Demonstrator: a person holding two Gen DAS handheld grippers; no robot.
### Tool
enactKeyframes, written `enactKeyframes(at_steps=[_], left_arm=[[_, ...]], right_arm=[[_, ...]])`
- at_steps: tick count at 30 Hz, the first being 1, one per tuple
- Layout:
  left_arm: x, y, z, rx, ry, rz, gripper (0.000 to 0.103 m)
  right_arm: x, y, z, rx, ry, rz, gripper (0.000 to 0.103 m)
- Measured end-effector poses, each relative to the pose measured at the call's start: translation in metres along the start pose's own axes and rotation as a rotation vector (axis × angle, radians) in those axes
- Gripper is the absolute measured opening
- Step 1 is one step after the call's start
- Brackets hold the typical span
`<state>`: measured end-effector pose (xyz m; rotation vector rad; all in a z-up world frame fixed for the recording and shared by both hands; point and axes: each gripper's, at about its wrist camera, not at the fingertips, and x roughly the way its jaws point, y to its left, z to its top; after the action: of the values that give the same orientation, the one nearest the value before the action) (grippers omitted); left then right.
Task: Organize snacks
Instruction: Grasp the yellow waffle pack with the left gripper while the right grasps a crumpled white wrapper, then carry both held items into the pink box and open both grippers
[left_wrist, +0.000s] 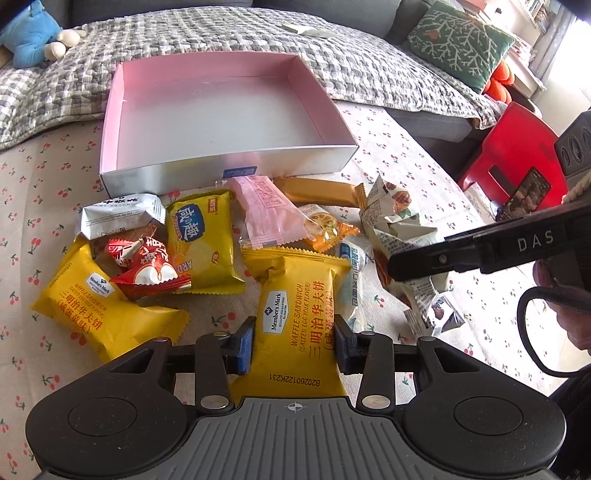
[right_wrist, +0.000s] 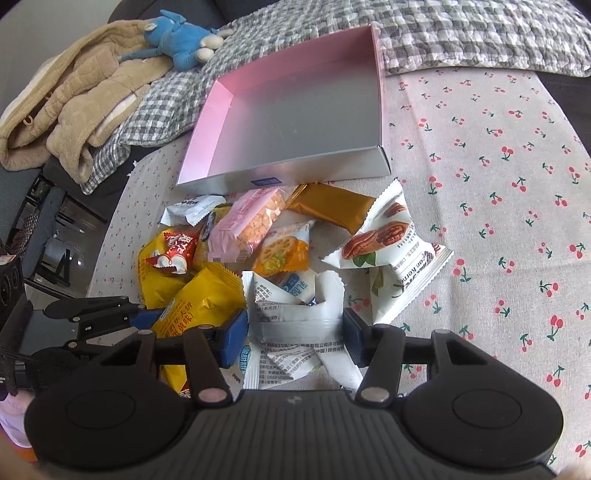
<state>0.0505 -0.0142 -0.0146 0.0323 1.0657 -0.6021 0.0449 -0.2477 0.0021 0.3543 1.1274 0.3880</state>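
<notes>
The left gripper (left_wrist: 294, 345) brackets a yellow foil waffle-sandwich packet (left_wrist: 295, 317), one blue-padded finger against each long edge of it; the packet lies on the cherry-print tablecloth (left_wrist: 37, 177). The right gripper (right_wrist: 294, 334) brackets a white plastic snack packet with printed text (right_wrist: 295, 325), with both pads at its sides; whether they press it cannot be told.

Just beyond the grippers lies the loose pile of snacks. A second yellow waffle-sandwich packet (left_wrist: 99, 314) lies to the left, with a red-and-white candy wrapper (left_wrist: 147, 266) overlapping its upper corner. A yellow biscuit packet (left_wrist: 201, 240) sits beside a pink translucent rice-cracker packet (left_wrist: 264, 212). A white pecan-kernel packet (right_wrist: 388, 240) lies to the right, near an orange-brown foil bar (right_wrist: 332, 206).

Beyond the pile stands a shallow rectangular cardboard box, pink inside with silver outer walls (left_wrist: 229, 171); its near wall touches the farthest snacks. Behind it, a grey checked quilt (left_wrist: 221, 33) carries a blue plush toy (left_wrist: 33, 37).
</notes>
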Motion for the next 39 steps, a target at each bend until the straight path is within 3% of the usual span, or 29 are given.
enactKeyframes(at_steps=[9,17,29,39], left_arm=[[-0.036,-0.007,-0.011,-0.006,-0.059,-0.028,0.038],[-0.057,0.007,0.013,-0.087,-0.166,0.04,0.038],[-0.02,0.05,0.088,-0.203,-0.227,0.206,0.039],[0.026,0.068,0.134,-0.199,-0.27,0.276,0.039]], right_arm=[[-0.018,0.009,0.01,0.002,-0.067,0.018,0.051],[-0.015,0.008,0.03,0.047,-0.122,0.018,0.051],[0.008,0.0,0.083,0.05,-0.18,-0.01,0.052],[0.034,-0.005,0.106,-0.017,-0.244,0.009,0.053]])
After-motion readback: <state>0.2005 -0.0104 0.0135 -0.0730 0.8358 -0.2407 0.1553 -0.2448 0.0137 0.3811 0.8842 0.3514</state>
